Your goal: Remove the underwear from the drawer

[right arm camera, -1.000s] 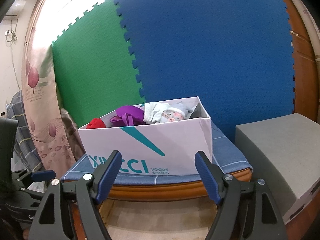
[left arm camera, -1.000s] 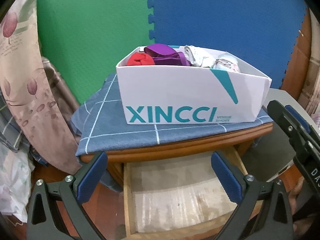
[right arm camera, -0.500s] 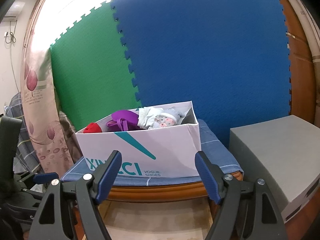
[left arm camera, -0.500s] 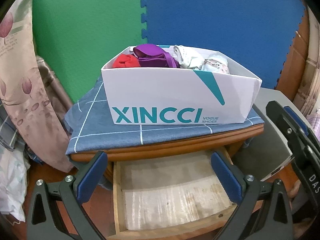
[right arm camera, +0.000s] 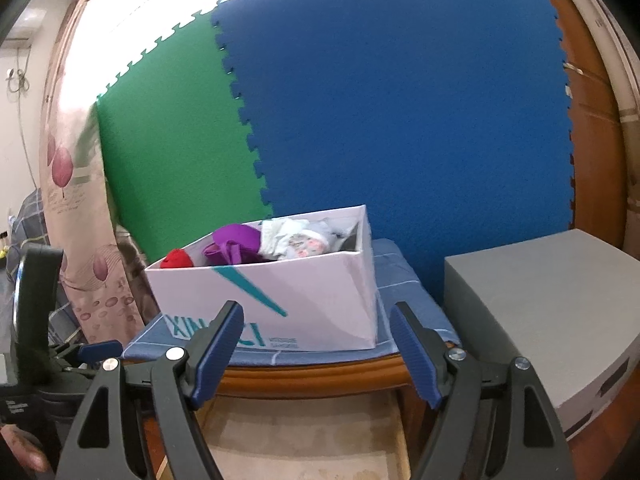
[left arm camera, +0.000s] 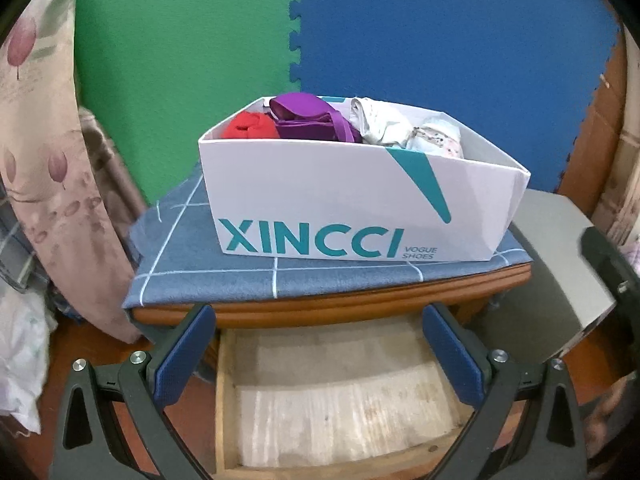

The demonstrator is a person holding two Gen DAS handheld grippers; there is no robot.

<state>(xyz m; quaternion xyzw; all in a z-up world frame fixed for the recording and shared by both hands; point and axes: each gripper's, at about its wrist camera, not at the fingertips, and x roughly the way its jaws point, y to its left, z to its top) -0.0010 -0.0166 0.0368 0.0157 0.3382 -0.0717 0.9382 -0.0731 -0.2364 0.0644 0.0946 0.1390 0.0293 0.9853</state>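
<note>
Taking the white shoe box (left arm camera: 352, 196) as the landmark: left of it hangs a floral curtain (left arm camera: 44, 152), and beneath it a blue checked cloth (left arm camera: 248, 276) covers the wooden table (left arm camera: 332, 308). Inside the box, from left to right, lie a red garment (left arm camera: 250, 126), a purple garment (left arm camera: 312, 118) and pale printed underwear (left arm camera: 404, 130), all bundled so that no long axis can be read. Right of the box stands a grey box (right arm camera: 552, 312).

Below the box the drawer (left arm camera: 332, 404) is pulled open; the part of its floor that shows is bare, and no underwear is visible in it. So the clothes appear already moved, or the drawer's hidden back may hold more.

The left gripper (left arm camera: 320, 354) hovers over the drawer, below and in front of the box, jaws spread wide and holding nothing. The right gripper (right arm camera: 318, 352) sits at the table edge, also wide and empty, with the box just beyond it. Neither is clearly nearer to the garments.

Behind the box, green and blue foam mats (left arm camera: 440, 40) line the wall.
</note>
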